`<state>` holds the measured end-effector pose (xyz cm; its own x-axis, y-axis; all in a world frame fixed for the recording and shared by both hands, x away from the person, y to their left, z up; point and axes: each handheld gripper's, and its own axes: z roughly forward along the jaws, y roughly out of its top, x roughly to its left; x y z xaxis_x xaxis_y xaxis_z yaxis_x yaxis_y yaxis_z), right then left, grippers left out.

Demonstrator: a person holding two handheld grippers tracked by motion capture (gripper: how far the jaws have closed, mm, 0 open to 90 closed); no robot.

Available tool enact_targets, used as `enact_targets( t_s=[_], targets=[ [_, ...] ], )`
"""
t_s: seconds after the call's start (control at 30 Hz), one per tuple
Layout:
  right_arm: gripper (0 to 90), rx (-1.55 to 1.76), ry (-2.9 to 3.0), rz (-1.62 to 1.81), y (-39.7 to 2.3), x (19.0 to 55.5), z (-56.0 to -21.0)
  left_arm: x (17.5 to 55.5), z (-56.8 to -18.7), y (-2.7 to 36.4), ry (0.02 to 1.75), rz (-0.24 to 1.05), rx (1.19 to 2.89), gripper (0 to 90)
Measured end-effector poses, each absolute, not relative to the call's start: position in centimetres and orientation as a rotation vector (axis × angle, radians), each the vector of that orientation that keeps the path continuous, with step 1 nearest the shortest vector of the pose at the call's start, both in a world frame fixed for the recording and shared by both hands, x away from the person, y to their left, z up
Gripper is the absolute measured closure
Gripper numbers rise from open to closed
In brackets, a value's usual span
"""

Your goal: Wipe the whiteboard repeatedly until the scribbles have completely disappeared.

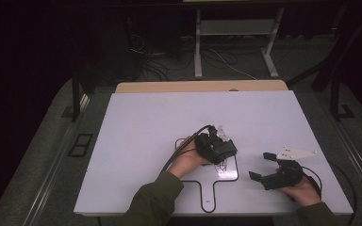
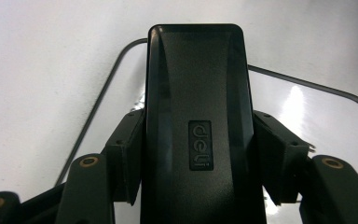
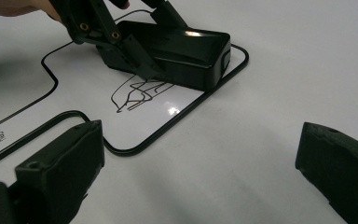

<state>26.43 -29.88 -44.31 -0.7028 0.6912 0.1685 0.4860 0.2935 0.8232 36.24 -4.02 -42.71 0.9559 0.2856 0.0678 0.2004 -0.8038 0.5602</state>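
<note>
A black block eraser [image 2: 196, 116] with a raised logo lies on a small white drawing board [image 1: 228, 175] that has a black rim and a handle. My left gripper [image 1: 218, 148] is shut on the eraser's two long sides, over the far part of the board. In the right gripper view the eraser [image 3: 182, 51] rests beside a dark scribble [image 3: 140, 93] on the board [image 3: 135, 123], with the left gripper [image 3: 121, 44] clamped on it. My right gripper [image 1: 260, 165] stands open to the right of the board with nothing between its fingers [image 3: 60, 163].
The board lies on a large white tabletop [image 1: 146, 122]; its handle [image 1: 209, 193] points toward the near edge. A cable [image 1: 184, 146] trails from the left gripper across the table. Beyond the far edge are dark floor, table legs and cables.
</note>
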Motion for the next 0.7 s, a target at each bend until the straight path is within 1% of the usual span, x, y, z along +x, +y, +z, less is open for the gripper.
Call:
enact_targets(
  t_s=[0.33, 0.53, 0.7],
  targets=[
    [0.2, 1.084, 2.341, 1.367, -29.9, 26.4, -44.3, 34.6, -42.7, -4.2, 0.299, 0.183, 2.540, 39.4],
    [0.2, 1.085, 2.342, 1.366, -29.9, 26.4, -44.3, 33.4, -42.8, -4.2, 0.322, 0.129, 2.528, 39.3],
    [0.2, 1.086, 2.340, 1.369, -29.9, 26.4, -44.3, 32.6, -42.8, -4.4, 0.302, 0.105, 2.529, 39.4]
  ],
)
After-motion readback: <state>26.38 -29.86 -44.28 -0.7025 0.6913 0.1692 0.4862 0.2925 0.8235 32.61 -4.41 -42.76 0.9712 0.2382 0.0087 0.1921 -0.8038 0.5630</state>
